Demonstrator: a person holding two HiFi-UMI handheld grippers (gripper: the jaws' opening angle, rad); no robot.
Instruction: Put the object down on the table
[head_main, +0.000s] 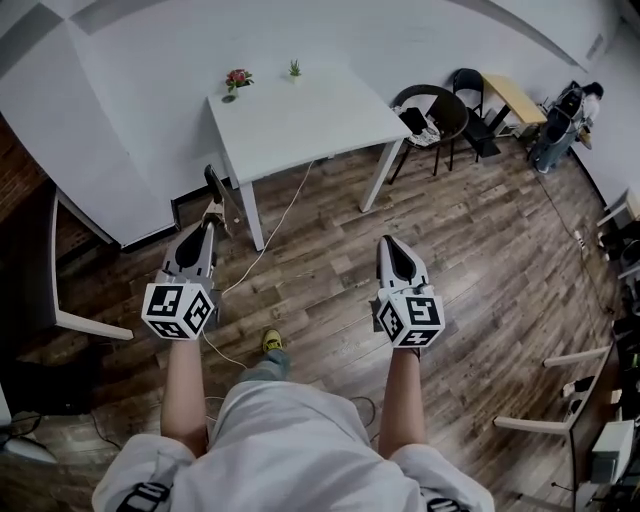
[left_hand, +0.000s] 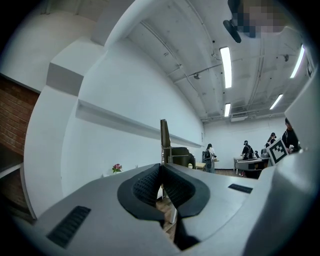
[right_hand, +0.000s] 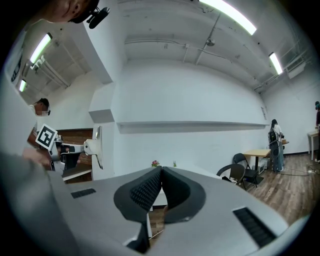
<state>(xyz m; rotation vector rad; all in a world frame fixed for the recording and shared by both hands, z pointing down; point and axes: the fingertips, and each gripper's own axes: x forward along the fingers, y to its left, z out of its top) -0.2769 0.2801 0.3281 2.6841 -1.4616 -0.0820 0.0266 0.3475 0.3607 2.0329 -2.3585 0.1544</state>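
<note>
Got left gripper (head_main: 210, 222) clamped shut on the thin dark object (head_main: 212, 186), standing upright out of the jaws; got right gripper (head_main: 386, 243) pinched closed on nothing; holding both level over the wood floor (head_main: 480, 250), well short of the white desk (head_main: 300, 125) with the flowers (head_main: 238, 78).

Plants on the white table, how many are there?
2. A pink flower stands near the far left corner of the white table, and a small green plant stands just to its right along the far edge. None looks hidden.
</note>
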